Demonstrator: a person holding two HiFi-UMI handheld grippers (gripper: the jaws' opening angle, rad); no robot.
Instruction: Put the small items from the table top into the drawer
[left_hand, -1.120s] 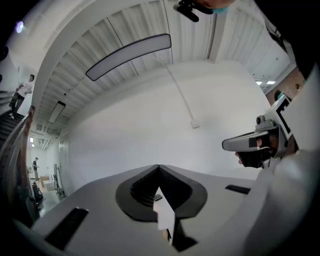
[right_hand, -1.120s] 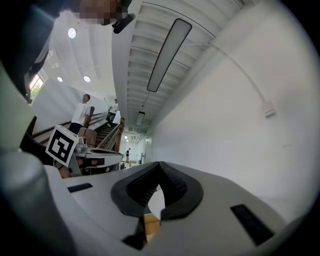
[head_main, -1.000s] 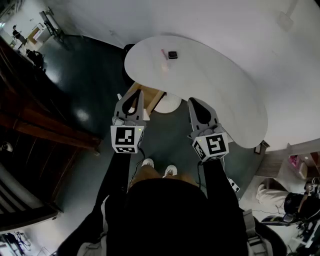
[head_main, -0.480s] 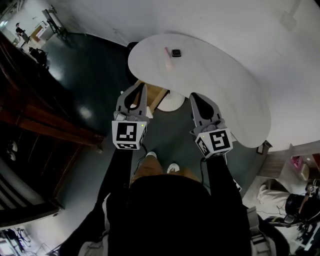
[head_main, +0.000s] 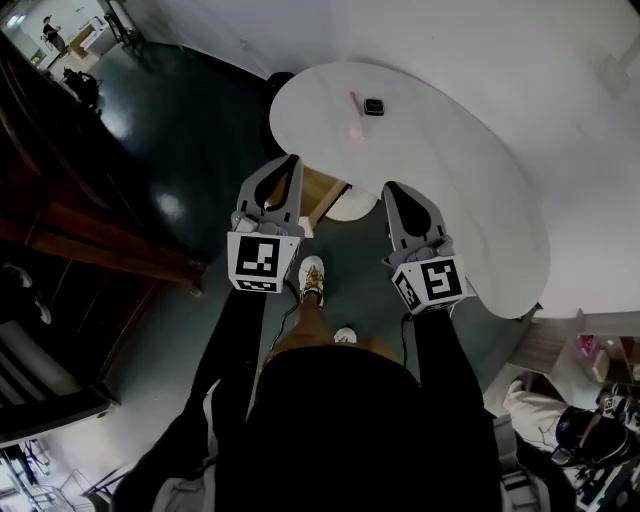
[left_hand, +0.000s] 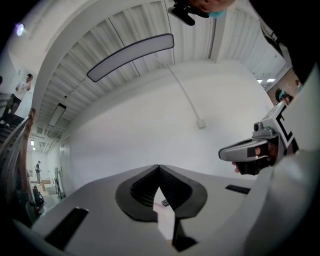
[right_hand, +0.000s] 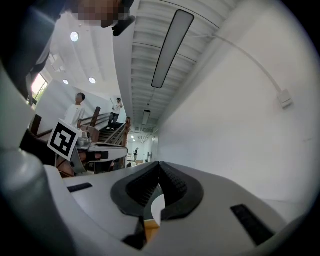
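Note:
On the white kidney-shaped table (head_main: 470, 190), near its far left end, lie a thin pink item (head_main: 355, 112) and a small dark square item (head_main: 374, 107). A wooden drawer unit (head_main: 318, 190) shows under the table's near edge. Both grippers are held up in front of me, short of the table and well away from the items. My left gripper (head_main: 289, 163) (left_hand: 159, 168) is shut with nothing in it; the dark item (left_hand: 164, 202) shows through the gap below its tips. My right gripper (head_main: 393, 190) (right_hand: 159, 164) is shut and holds nothing.
A white round base (head_main: 352, 205) stands on the dark floor under the table. Dark wooden stairs (head_main: 70, 240) run along the left. Bags and clutter (head_main: 590, 420) lie at the lower right. My shoe (head_main: 311, 277) is on the floor between the grippers.
I have stepped closer to the table, one foot forward, and the view has shifted so the table sits more to the right. Both grippers stay shut and side by side.

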